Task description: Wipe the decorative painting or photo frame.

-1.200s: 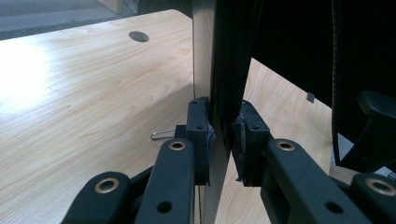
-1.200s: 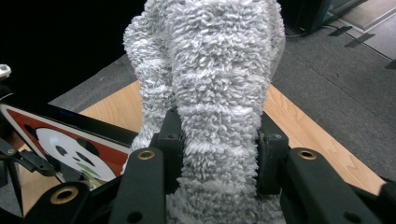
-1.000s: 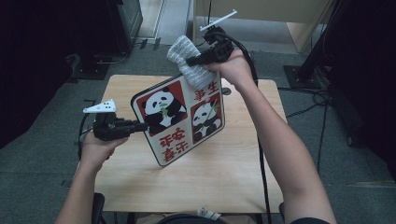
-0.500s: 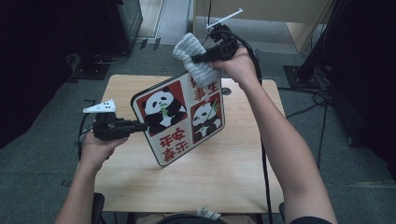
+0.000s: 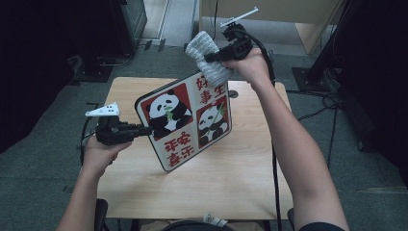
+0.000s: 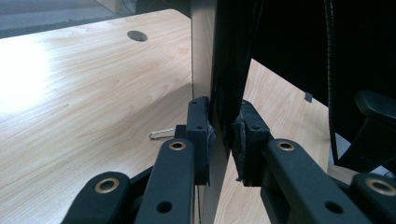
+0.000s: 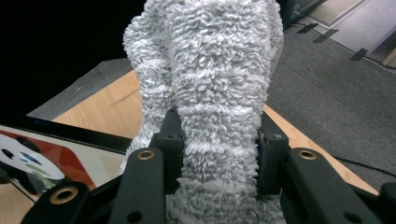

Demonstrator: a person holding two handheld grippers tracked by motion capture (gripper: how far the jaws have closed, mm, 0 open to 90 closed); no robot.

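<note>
A flat board (image 5: 185, 120) printed with two pandas and red characters stands tilted above the wooden table (image 5: 231, 183). My left gripper (image 5: 144, 130) is shut on its left edge; in the left gripper view the pads (image 6: 201, 135) clamp the thin board edge (image 6: 203, 46). My right gripper (image 5: 210, 58) is shut on a fluffy grey cloth (image 5: 198, 47), which rests against the board's top right corner. In the right gripper view the cloth (image 7: 219, 70) bulges out between both jaws of the right gripper (image 7: 217, 154), and the board (image 7: 46, 154) lies at lower left.
The table has a round cable hole (image 5: 233, 94) at the back. A small wire clip (image 6: 161, 134) lies on the tabletop beside the board. A black chair part (image 6: 373, 130) is at the right. Dark stands and cables sit on the grey floor around the table.
My right gripper has slid the cloth a little to the right along the board's top edge. The left gripper and the board have stayed put.
</note>
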